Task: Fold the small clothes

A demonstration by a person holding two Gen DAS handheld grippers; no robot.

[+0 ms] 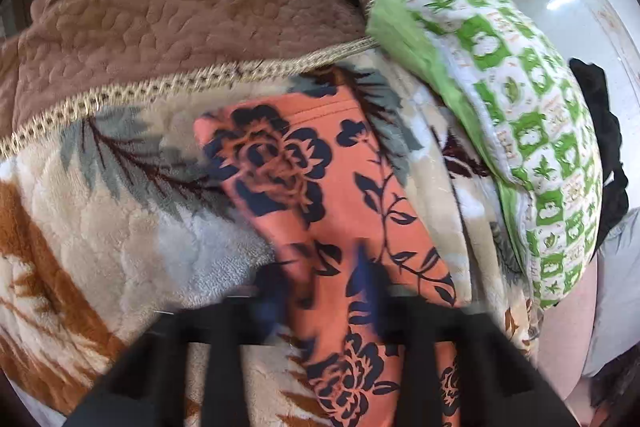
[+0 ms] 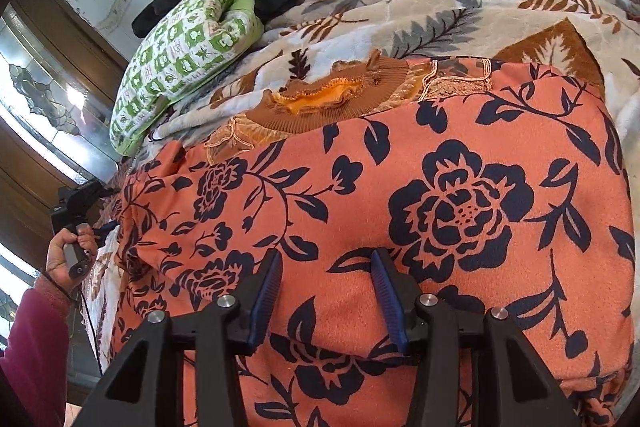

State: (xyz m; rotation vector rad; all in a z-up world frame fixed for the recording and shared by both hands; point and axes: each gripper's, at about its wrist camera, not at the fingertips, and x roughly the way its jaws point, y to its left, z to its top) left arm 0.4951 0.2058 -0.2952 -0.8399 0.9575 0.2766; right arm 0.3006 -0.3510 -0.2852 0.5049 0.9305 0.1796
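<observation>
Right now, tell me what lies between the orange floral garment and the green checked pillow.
In the right wrist view, only the leaf-print blanket lies between the orange floral garment and the green checked pillow.

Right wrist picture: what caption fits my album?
Open gripper over an orange flowered top spread on a leafy blanket.
</observation>
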